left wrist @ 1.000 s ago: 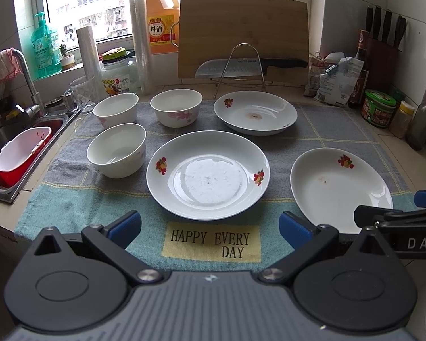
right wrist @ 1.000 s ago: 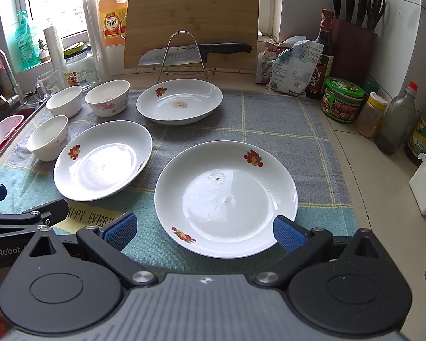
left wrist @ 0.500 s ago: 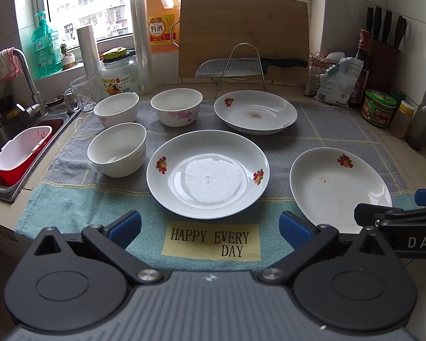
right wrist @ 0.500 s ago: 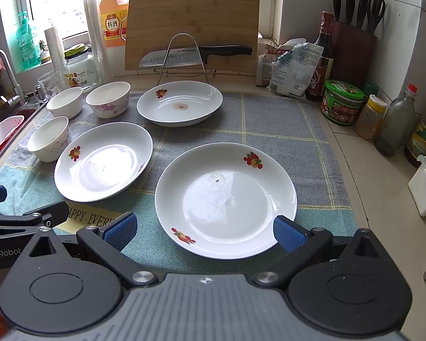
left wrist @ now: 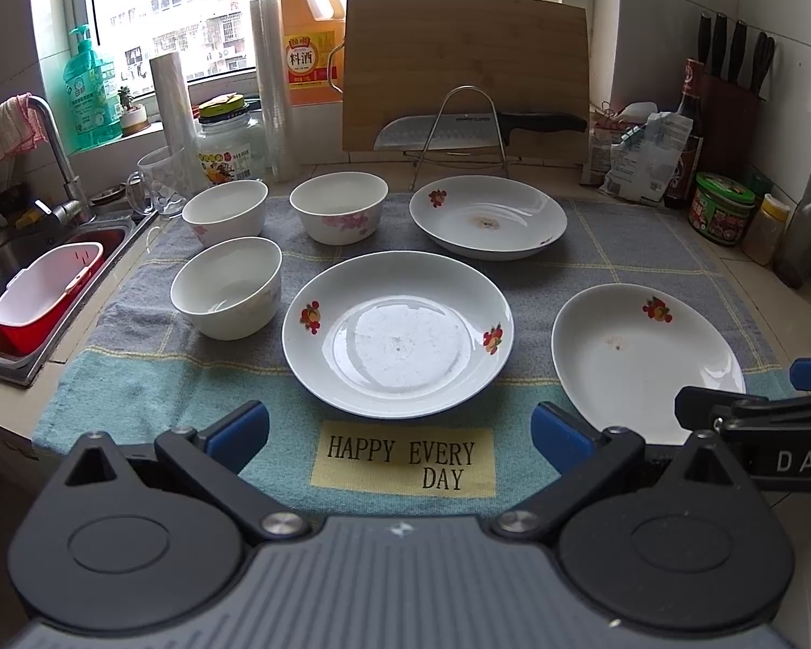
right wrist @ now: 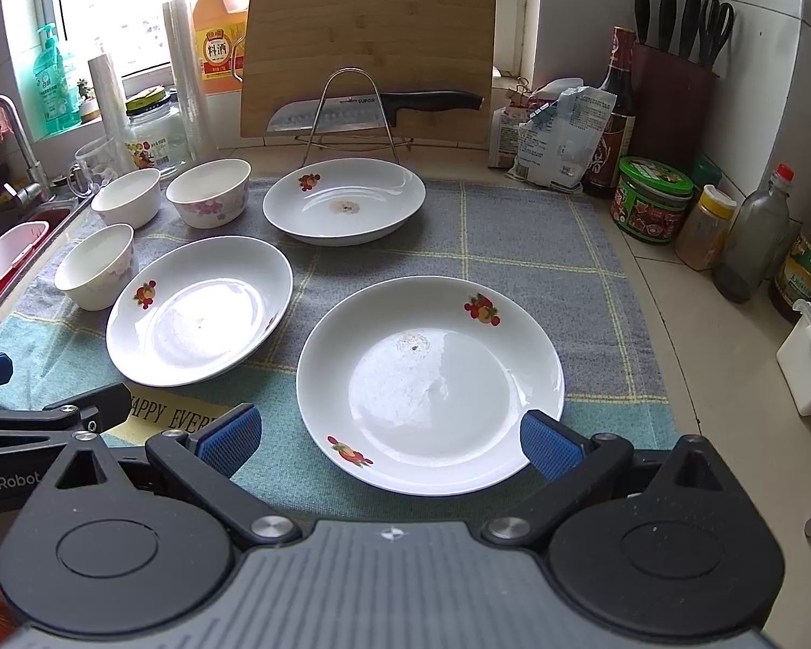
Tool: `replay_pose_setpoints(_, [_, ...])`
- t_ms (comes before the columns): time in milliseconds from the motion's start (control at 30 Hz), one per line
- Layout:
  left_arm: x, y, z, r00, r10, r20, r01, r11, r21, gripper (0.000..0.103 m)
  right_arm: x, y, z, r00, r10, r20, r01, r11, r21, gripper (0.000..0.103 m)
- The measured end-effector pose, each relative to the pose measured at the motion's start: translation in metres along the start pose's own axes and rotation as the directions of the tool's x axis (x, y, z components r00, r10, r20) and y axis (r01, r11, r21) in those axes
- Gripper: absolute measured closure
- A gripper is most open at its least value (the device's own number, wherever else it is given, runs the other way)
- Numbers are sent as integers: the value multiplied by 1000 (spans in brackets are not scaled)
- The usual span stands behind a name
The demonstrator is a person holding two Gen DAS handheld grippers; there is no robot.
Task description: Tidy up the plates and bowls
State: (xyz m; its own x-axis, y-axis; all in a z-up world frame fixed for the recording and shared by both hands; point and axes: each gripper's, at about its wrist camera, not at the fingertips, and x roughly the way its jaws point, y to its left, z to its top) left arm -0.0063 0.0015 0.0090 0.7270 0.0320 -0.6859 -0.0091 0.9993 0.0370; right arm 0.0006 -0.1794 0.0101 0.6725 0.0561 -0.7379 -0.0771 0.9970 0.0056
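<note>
Three white fruit-patterned ceramic plates (left wrist: 397, 332) and three white ceramic bowls (left wrist: 226, 286) lie apart on the grey-and-teal cloth (left wrist: 622, 265) (nothing stacked); left gripper (left wrist: 400, 432) and right gripper (right wrist: 390, 435) fingers spread wide, empty.

A home kitchen counter beneath a window. At left of the frame, a steel sink (left wrist: 5, 292) with tap (left wrist: 54, 151); at upper centre, a cutting board (left wrist: 465, 70) and knife (left wrist: 481, 127) on a wire rack; at upper right, a knife block (left wrist: 730, 108) against tiled wall, with condiment jars (left wrist: 722, 208) below it.
</note>
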Motion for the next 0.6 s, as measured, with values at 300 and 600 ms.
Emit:
replay_pose_setpoints(300, [-2, -5, -1, 1000, 7, -7, -7, 1000, -4, 1, -3, -2, -3, 1000, 14, 12, -14, 1000, -3, 0])
replay_pose_setpoints(600, [-7, -8, -3, 1000, 1, -7, -1, 1000, -11, 1, -7, -6, -5, 999, 40, 29, -39, 999, -12, 0])
